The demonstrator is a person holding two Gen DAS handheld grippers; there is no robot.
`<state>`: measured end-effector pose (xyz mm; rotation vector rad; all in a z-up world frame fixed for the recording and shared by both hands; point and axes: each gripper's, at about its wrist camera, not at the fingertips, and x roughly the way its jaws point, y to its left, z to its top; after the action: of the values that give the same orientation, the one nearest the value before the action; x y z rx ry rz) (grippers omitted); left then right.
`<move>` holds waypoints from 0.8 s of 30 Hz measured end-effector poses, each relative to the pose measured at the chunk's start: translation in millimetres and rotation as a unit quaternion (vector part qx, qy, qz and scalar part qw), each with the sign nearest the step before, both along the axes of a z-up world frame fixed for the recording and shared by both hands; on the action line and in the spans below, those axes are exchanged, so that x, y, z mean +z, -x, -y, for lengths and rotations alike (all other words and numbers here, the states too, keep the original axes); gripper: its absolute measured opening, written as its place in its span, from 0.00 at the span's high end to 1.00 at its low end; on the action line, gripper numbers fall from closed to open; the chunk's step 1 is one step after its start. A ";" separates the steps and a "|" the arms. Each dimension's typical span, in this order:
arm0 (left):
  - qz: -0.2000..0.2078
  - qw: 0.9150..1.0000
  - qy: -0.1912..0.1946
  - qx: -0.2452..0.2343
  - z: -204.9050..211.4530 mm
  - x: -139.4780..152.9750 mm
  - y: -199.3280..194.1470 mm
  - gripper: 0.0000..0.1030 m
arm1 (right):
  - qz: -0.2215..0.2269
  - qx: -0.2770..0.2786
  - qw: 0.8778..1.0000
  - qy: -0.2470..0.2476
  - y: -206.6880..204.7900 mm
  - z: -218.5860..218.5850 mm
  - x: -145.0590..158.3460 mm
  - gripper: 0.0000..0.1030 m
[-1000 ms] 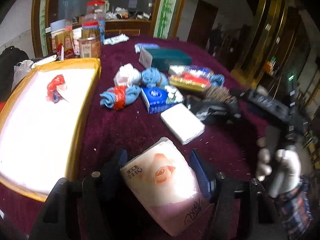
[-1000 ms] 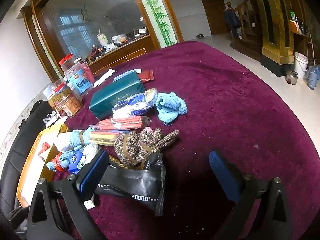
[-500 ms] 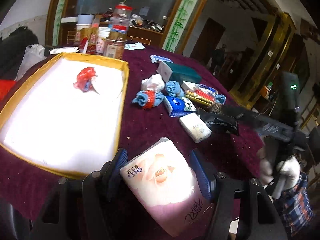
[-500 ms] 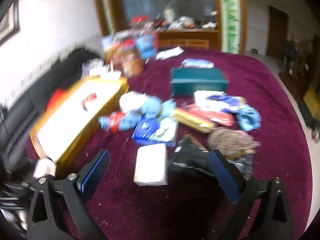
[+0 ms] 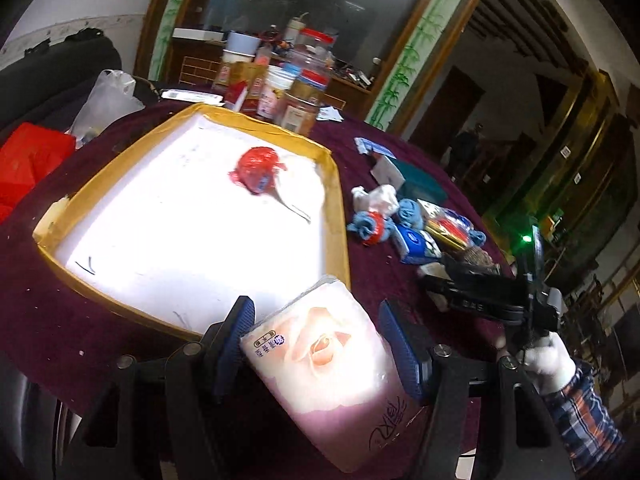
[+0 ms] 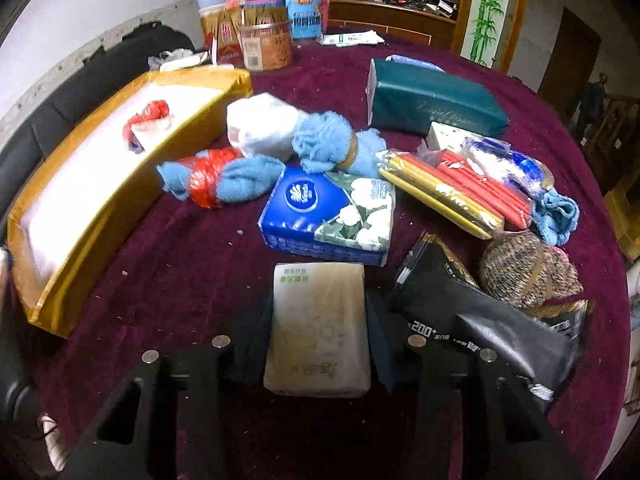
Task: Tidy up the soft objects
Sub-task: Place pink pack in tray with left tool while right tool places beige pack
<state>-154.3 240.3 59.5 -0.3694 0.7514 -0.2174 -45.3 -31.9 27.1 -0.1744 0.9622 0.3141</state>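
Note:
My left gripper (image 5: 316, 344) is shut on a pink rose-print tissue pack (image 5: 324, 364) and holds it in the air beside the near right corner of the yellow-rimmed white tray (image 5: 332, 184). A red bundle (image 5: 256, 168) lies in the tray. My right gripper (image 6: 318, 336) has its jaws around a white tissue pack (image 6: 318, 328) lying on the maroon tablecloth (image 6: 180, 264); the pads sit close to its sides. Blue cloth rolls (image 6: 224, 180), a white bundle (image 6: 264, 128) and a blue tissue pack (image 6: 328, 216) lie beyond it.
A green tissue box (image 6: 432, 100), red and yellow packets (image 6: 460, 192), a knitted bundle (image 6: 524, 272) and a black bag (image 6: 480, 320) lie to the right. Jars and boxes (image 6: 264, 32) stand at the table's far edge. The tray also shows on the left (image 6: 80, 232).
My left gripper has carried the pink pack leftward toward the tray's corner. My right gripper has swung left, come down over the white tissue pack and narrowed around it.

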 end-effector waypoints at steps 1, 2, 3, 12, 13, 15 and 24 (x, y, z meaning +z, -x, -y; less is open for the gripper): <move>-0.001 1.000 0.004 0.001 -4.5 0.9 -1.8 0.33 | 0.005 -0.001 1.000 -0.010 2.4 0.8 6.6 0.58; -0.001 1.000 0.009 0.003 -9.2 2.2 -3.5 0.33 | 0.012 0.000 1.000 -0.021 5.6 1.1 15.5 0.58; -0.001 1.000 0.012 0.004 -13.1 3.9 -5.2 0.33 | 0.020 0.003 0.999 -0.032 9.1 0.1 27.0 0.58; -0.016 0.999 -0.010 0.034 -54.3 25.1 -72.8 0.33 | -0.012 0.072 0.988 -0.136 -10.3 -59.0 64.8 0.58; -0.017 0.999 -0.017 0.035 -58.2 25.6 -85.7 0.33 | -0.018 0.077 0.987 -0.142 -13.2 -66.7 64.0 0.58; -0.031 0.998 -0.024 0.043 -67.4 22.3 -114.2 0.33 | -0.037 0.088 0.983 -0.158 -24.6 -91.9 61.6 0.58; -0.086 0.994 -0.029 0.066 -94.5 -8.0 -210.5 0.33 | -0.091 0.114 0.979 -0.139 -63.1 -168.3 36.9 0.58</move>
<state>56.2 334.8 51.5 -0.3835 0.8977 -0.0391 17.8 136.4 63.9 0.0018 1.0697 0.6802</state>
